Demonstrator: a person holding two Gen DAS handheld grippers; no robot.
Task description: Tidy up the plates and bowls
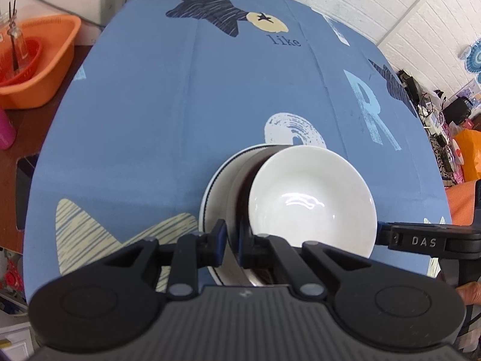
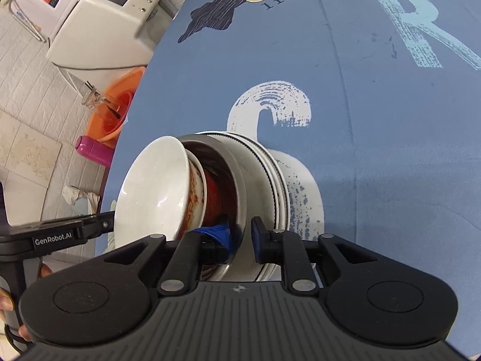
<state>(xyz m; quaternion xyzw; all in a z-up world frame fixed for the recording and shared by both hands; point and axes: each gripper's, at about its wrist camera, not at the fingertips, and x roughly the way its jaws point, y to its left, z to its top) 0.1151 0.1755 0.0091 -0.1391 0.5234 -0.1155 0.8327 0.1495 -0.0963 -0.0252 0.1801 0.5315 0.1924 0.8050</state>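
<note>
On the blue printed counter (image 1: 186, 126), left wrist view first: stacking looks mostly done. A white bowl (image 1: 312, 198) sits on top, nested in a steel bowl (image 1: 237, 186), which rests on black-rimmed plates (image 1: 210, 198); no loose dish shows anywhere else on the cloth. Left claw (image 1: 232, 240) sits low at the near edge of the stack, fingers narrow and clamped on the steel bowl's rim, one blue pad outside and one inside. The right claw's finger marked DAS (image 1: 421, 242) comes in level from the right and touches the white bowl's rim. An orange basin (image 1: 45, 69) holding a glass jar stands off the counter, far left. Right wrist view: same stack from the other side, and it shows more layers. White bowl (image 2: 153, 189) sits in a red-patterned bowl (image 2: 195, 198), that in the steel bowl (image 2: 237, 180), all on the plates (image 2: 276, 186). Right claw (image 2: 242, 236) is narrow too, gripping the steel bowl's rim between its blue pads. Left claw's finger labelled GenRobot.AI (image 2: 57, 236) shows at left against the white bowl. Part of a hand (image 2: 9, 303) on that handle is at the bottom left. Judgement: what's left is probably to steady or shift the finished stack, both claws level and opposed across it.
</note>
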